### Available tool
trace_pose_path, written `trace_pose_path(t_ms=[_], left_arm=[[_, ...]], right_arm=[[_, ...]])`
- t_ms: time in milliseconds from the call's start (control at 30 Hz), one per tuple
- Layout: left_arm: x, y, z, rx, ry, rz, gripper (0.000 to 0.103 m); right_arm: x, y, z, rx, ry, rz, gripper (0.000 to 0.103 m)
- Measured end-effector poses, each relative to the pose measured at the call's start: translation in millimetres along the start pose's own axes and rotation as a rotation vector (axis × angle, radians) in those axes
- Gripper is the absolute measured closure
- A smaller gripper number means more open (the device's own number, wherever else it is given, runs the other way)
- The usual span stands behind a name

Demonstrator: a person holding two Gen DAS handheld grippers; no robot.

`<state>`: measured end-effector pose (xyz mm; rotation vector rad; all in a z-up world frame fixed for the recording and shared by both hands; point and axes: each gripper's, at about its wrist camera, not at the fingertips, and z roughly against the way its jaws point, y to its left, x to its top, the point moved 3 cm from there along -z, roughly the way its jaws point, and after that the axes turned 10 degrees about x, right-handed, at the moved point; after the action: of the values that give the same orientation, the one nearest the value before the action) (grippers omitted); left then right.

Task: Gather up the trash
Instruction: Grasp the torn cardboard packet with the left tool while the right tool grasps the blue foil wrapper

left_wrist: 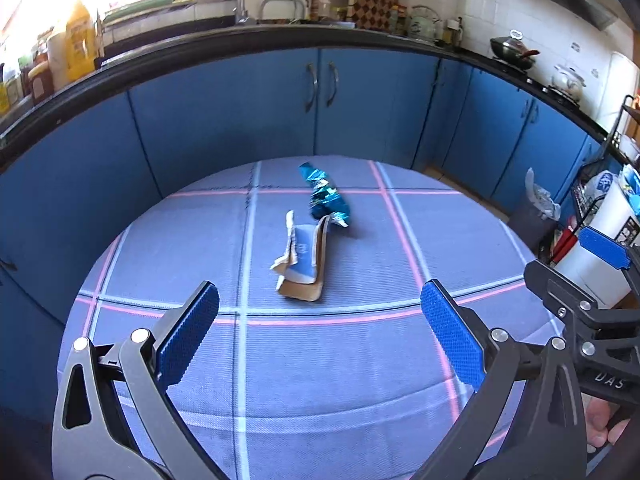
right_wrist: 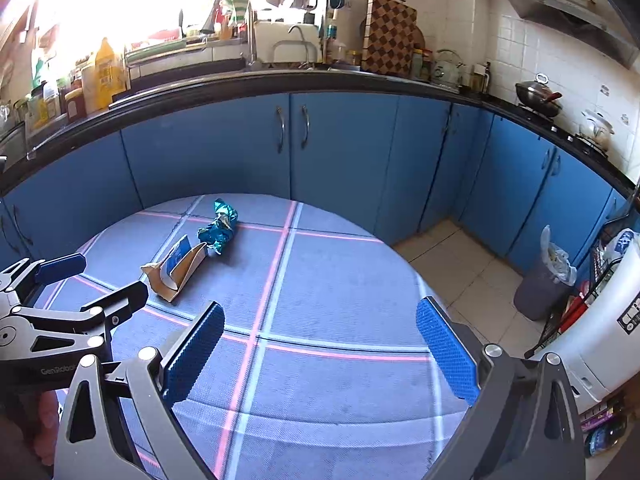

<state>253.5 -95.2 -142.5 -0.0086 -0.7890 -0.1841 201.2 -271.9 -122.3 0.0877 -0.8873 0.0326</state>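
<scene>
On the round table (left_wrist: 360, 360) with the plaid cloth: torn cardboard carton (left_wrist: 302, 264) near the middle, crumpled blue foil wrapper (left_wrist: 326, 196) touching its far end. Left gripper (left_wrist: 320, 320) and right gripper (right_wrist: 320, 344) both hovering spread wide, holding nothing. Grey trash bin (right_wrist: 540, 284) down on the floor, off right.

Glossy foil wrapper (left_wrist: 326, 199), matt torn cardboard (left_wrist: 303, 264), woven tablecloth (left_wrist: 360, 380)
</scene>
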Motion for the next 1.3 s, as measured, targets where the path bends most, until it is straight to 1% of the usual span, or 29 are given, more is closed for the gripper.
trace_pose_path(t_ms=[167,400,933,1300], left_arm=[[-2.3,13.2,-20.5,0.003,0.033,0.024,0.003],[1.9,21.1,-41.3,0.01,0.054,0.03,0.003],[10.2,19.7,-81.4,0.024,0.095,0.023,0.003],[14.2,22.0,-114.5,0.025,0.16,0.033,0.004]], right_arm=[[1.6,2.7,-18.4,0.005,0.02,0.001,0.009],[6.3,4.1,-39.6,0.018,0.035,-0.005,0.009],[14.8,-3.7,-77.3,0.049,0.052,-0.032,0.009],[16.5,-9.0,-93.0,0.063,0.061,-0.046,0.009]])
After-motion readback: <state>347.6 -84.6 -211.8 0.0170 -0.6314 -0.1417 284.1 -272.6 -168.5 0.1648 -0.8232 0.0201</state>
